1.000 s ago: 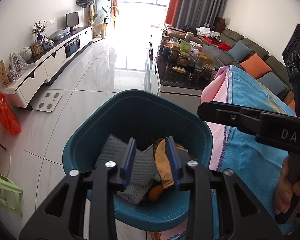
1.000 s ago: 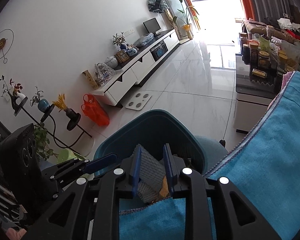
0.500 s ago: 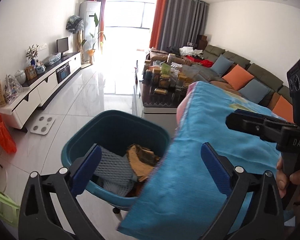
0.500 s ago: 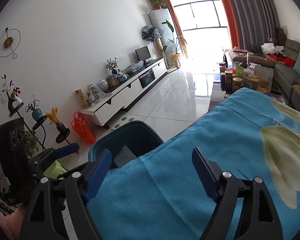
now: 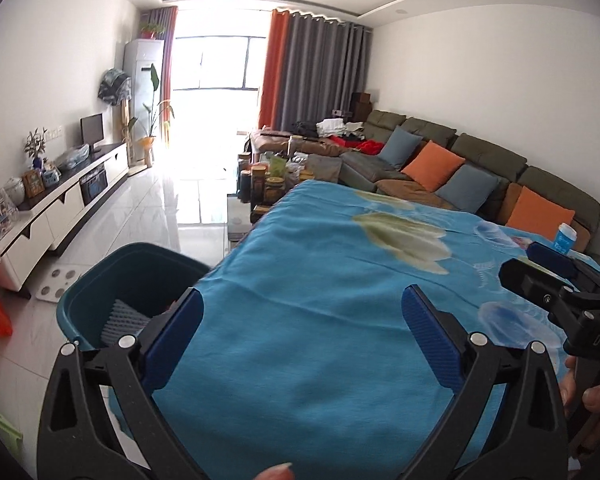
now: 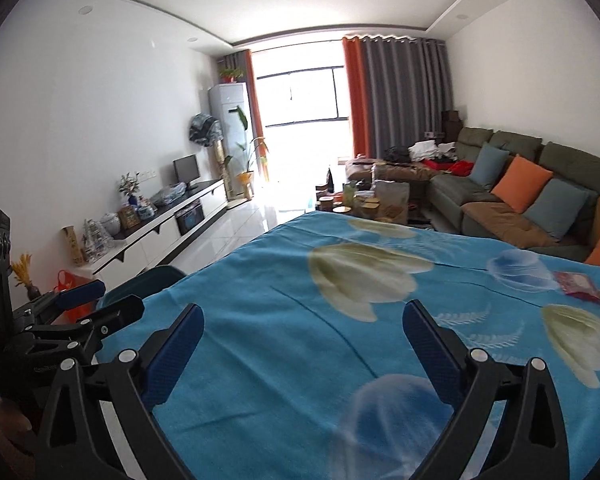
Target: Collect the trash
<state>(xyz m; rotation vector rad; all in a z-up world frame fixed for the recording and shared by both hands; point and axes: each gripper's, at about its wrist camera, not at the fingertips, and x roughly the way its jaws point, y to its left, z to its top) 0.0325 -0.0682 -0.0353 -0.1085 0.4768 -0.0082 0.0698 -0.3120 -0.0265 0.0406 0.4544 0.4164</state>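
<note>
Left wrist view: both claws empty over blue-clothed table (image 5: 320,344).
Left claw (image 5: 302,334) wide open; right claw (image 6: 304,344) opening, nothing between; teal bin (image 5: 100,288) at table's left edge.

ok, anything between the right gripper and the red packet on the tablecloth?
Nothing visible: only bare tablecloth lies between the right gripper, jaws opening and empty, and the red packet.

Bright living room with white walls and a glossy pale tiled floor (image 5: 148,216).
Daylight floods through a large window (image 6: 300,96) framed by orange and grey curtains (image 6: 396,96) — a long white TV cabinet (image 5: 60,204) lines the left wall, a dark green sofa (image 5: 484,152) with orange and blue cushions the right.
</note>
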